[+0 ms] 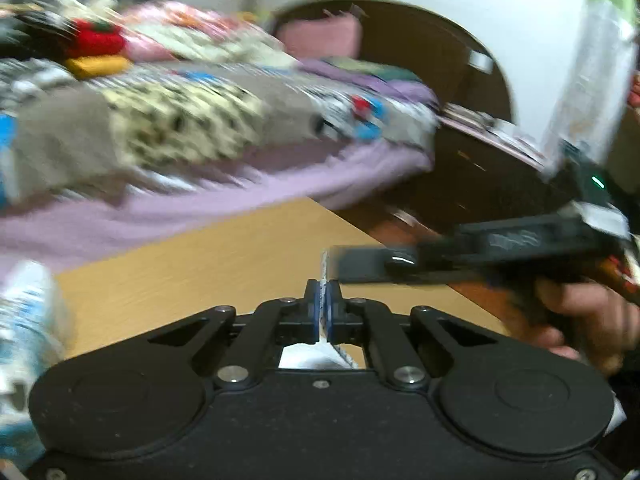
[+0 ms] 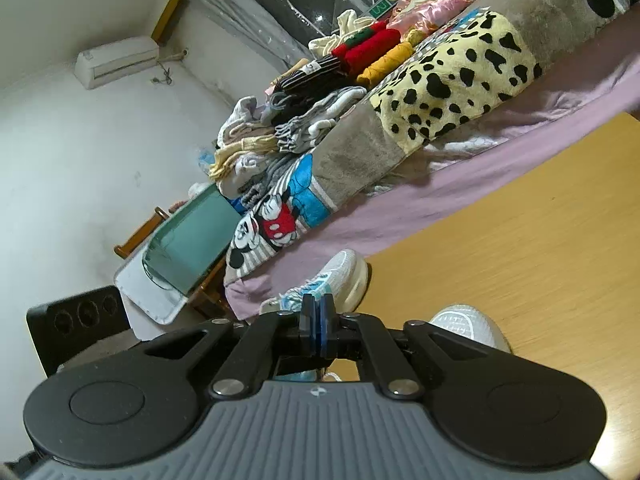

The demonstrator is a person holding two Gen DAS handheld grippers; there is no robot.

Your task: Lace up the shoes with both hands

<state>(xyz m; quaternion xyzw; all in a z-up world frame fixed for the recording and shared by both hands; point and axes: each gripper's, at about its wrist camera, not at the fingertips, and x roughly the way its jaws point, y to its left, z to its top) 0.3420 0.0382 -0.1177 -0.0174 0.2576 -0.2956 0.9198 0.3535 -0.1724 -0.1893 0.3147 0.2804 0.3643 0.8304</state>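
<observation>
the left gripper [image 1: 326, 304] is pinched shut on a white lace [image 1: 325, 268], whose flat end sticks up just past the blue pads [image 1: 319, 308] at 12 o'clock, with more white showing under the jaws at 6. the right gripper [image 1: 352, 266] reaches in from 3 o'clock in the left view, its tip just beside that lace end; the picture is too blurred to say whether it touches. in its own view the right gripper [image 2: 318, 332] has its pads nearly together with only a sliver of gap, and nothing can be seen between them, so i judge it holds nothing. a hand [image 1: 580, 320] grips the right tool at 4 o'clock. two white shoes sit on the tan table [image 2: 540, 240]: the far shoe [image 2: 340, 280], with blue trim, lies just beyond the right fingertips at 12 o'clock near the table edge, and the near shoe [image 2: 468, 324] shows its toe at 2 o'clock, partly hidden behind the gripper. behind the table a bed [image 2: 400, 208] runs from 9 to 2 o'clock, piled with folded clothes [image 2: 320, 112]. as for progress, the lace is up off the shoe and gripped on one side, which looks like the middle of a pull or a handover between tools. the eyelets and any knot are hidden, so i cannot tell how many crossings are done; tightening and tying seem left to do.
</observation>
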